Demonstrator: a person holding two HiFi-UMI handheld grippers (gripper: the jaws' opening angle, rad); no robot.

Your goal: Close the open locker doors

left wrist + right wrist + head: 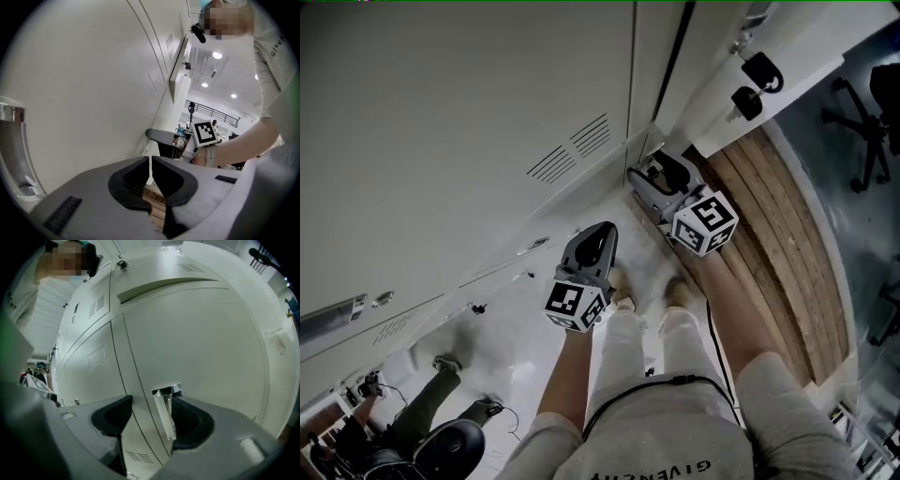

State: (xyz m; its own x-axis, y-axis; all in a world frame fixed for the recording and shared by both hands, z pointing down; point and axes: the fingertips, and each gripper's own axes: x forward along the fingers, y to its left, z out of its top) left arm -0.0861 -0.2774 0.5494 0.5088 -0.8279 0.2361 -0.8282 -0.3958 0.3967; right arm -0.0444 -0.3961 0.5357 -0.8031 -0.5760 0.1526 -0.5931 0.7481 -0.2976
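Right gripper has its jaws spread wide and grips nothing. The metal handle of the locker door stands between them, hard by the right-hand pad and well clear of the left-hand one. Can't tell if it touches that pad.

Handle is a narrow, shiny upright strip set near the door's left edge, just beside the seam w/ the next door. The door itself is plain off-white sheet metal, and a shadowed gap runs along its top edge. Whether it's fully home can't be told. Vent slots show low down, below the jaws.

Head view: right gripper sits low at the foot of the locker row, near a white panel w/ two black lock fittings that angles out over wood slats.

Left gripper has its jaws together – only a thin slit between the pads, nothing in it. It's held beside the flat locker fronts, apart from them, and pts toward the right gripper.

Locker insides are hidden behind the doors in all views.
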